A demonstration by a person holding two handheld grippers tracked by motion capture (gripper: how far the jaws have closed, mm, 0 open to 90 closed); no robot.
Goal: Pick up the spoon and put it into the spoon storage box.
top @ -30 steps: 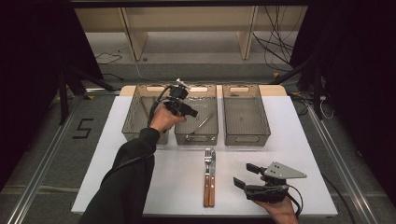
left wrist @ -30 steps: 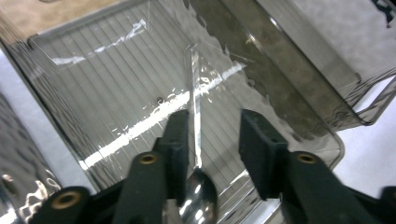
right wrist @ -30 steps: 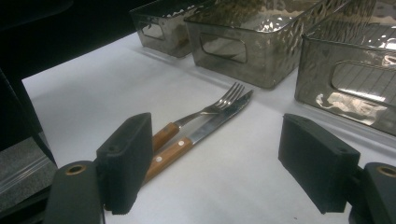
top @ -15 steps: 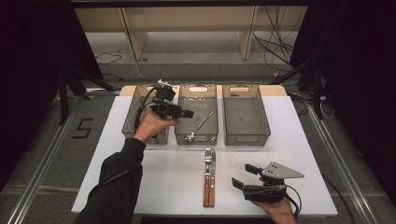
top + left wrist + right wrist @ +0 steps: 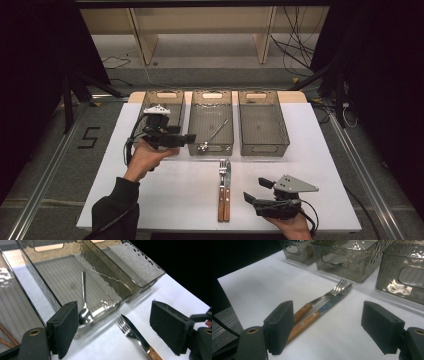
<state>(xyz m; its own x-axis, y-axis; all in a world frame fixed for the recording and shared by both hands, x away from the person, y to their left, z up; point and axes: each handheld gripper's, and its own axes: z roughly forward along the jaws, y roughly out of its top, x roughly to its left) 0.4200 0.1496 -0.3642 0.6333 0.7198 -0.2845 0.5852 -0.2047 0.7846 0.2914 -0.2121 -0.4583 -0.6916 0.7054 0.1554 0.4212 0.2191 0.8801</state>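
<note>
Left gripper (image 5: 192, 138) at the near-left corner of the middle bin (image 5: 212, 149) — jaws just opened wide, nothing between; spoon (image 5: 84, 307) lying in that bin, bowl beside the left jaw. Right gripper (image 5: 256, 190) low over tabletop (image 5: 170, 200), jaws wide, empty — fork (image 5: 329, 294) and knife (image 5: 325, 307) side by side just ahead

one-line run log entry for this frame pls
left tool: jaws just opened, empty, beside middle bin | spoon: lying in middle bin | right tool: open, empty | fork and knife: side by side on table
</note>
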